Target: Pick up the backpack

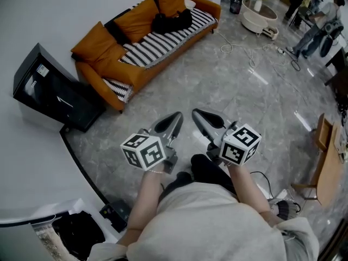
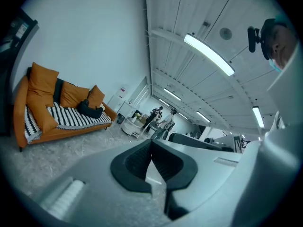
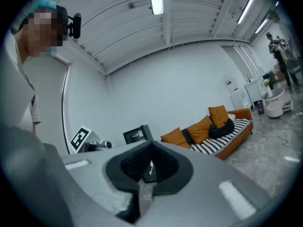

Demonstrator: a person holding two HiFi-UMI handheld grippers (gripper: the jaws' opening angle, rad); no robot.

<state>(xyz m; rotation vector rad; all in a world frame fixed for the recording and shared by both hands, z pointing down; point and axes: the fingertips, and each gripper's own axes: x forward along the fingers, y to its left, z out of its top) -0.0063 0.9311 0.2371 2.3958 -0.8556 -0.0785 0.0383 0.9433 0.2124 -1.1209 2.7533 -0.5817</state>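
One black backpack (image 1: pixel 171 20) lies on the seat of one orange sofa (image 1: pixel 142 76), toward its far end, against a cushion and well apart from both tools; four orange cushions (image 1: pixel 99 43) counted, on one black-and-white striped cover (image 1: pixel 155 42); one black cabinet (image 1: pixel 51 88) stands near the sofa's near end, its label too small to read; two grippers held side by side over the grey marble floor (image 1: pixel 217 86); left gripper (image 1: pixel 177 116) jaws pressed together, nothing between them; right gripper (image 1: pixel 197 112) likewise closed and empty; two marker cubes (image 1: pixel 143 151), one per gripper, bearing black-and-white square patterns
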